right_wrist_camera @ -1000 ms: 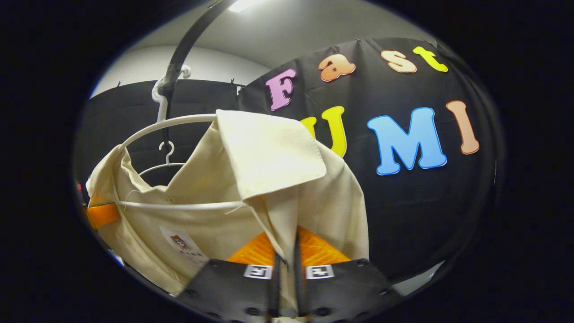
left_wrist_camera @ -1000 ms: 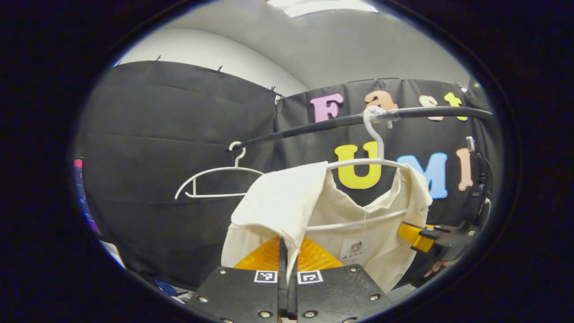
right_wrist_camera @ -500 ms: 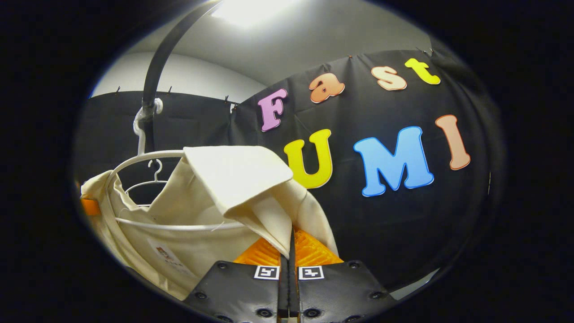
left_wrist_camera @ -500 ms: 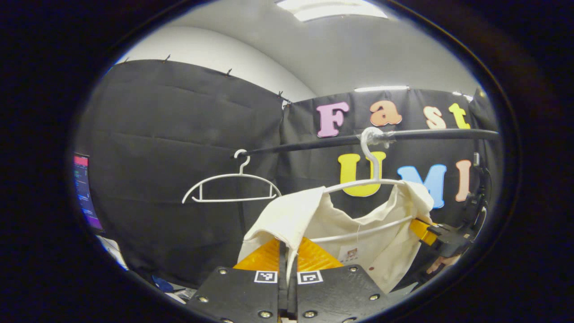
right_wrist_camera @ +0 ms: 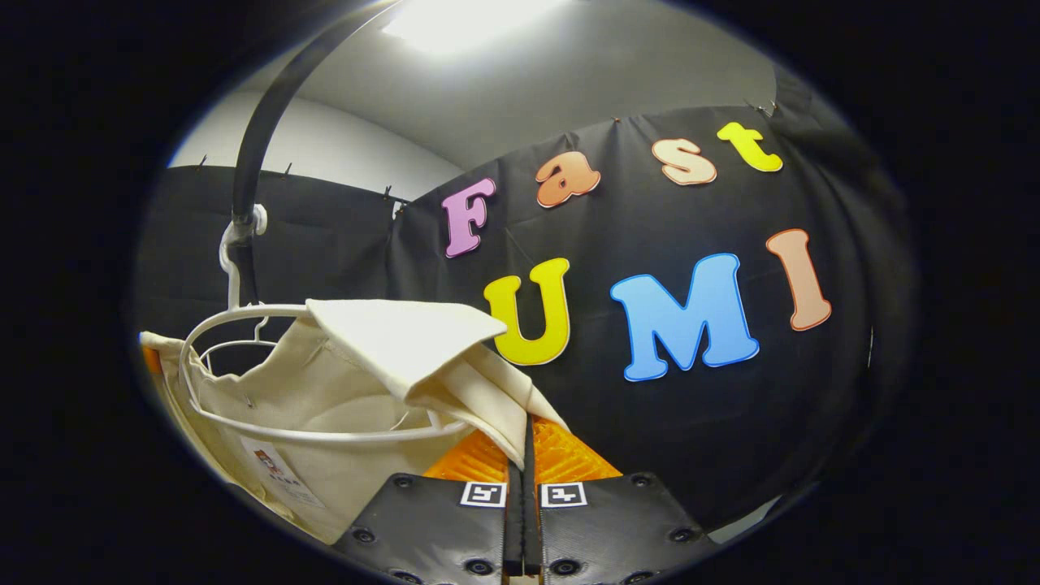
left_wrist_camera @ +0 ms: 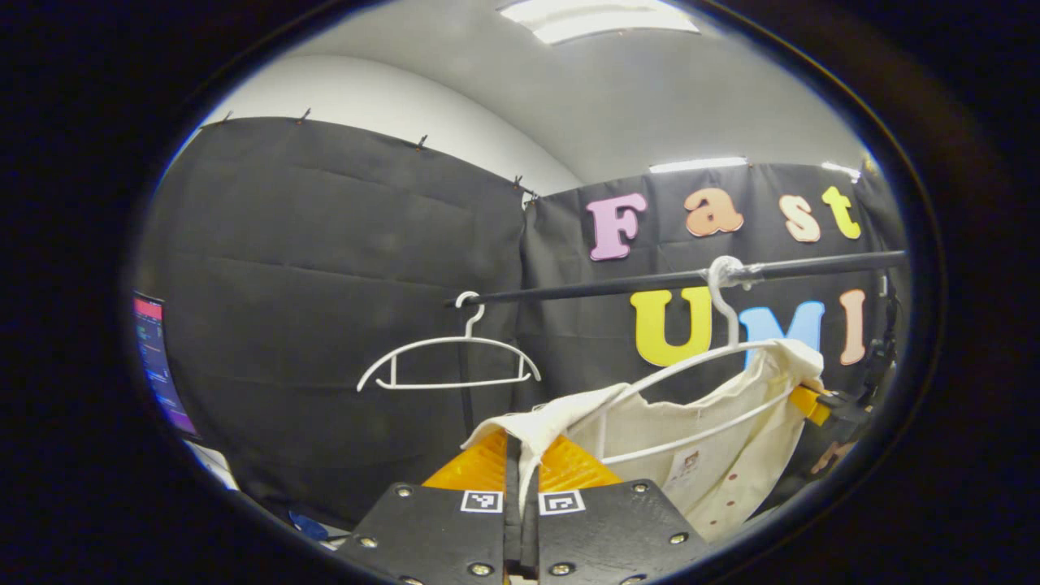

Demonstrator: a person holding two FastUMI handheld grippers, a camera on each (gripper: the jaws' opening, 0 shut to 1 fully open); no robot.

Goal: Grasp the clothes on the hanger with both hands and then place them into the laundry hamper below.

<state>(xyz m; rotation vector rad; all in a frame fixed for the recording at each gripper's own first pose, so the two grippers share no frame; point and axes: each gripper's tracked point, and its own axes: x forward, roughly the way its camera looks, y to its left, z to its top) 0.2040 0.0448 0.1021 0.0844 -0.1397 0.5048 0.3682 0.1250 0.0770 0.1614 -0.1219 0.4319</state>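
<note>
Both grippers are clamped on the shirt. Left gripper [left_wrist_camera: 521,479]: fingers pressed together, a fold of cream cloth pinched between them at one shoulder. Right gripper [right_wrist_camera: 522,471]: same, fingers together on the other shoulder fold.

Shirt [left_wrist_camera: 715,455] hangs on a white hanger [left_wrist_camera: 699,366], collar up, body dropping down. Long axis runs shoulder to shoulder between the two grippers, roughly along the rail. In the left gripper view that line slopes up toward the far shoulder, where the right gripper [left_wrist_camera: 816,402] holds it; part of a hand [left_wrist_camera: 829,457] shows just below. Neck label and a row of buttons face the left camera. In the right gripper view the shirt [right_wrist_camera: 325,422] sags inside the hanger [right_wrist_camera: 244,325] loop, near fold draped over the wire.

Hanger hook sits on a black rail [left_wrist_camera: 650,284]. Farther along the rail, a second hanger [left_wrist_camera: 448,367], bare. Behind: black cloth wall [left_wrist_camera: 325,284], white wall above it, grey ceiling with a light panel [left_wrist_camera: 597,16]. A lit screen [left_wrist_camera: 158,361] at far left.
</note>
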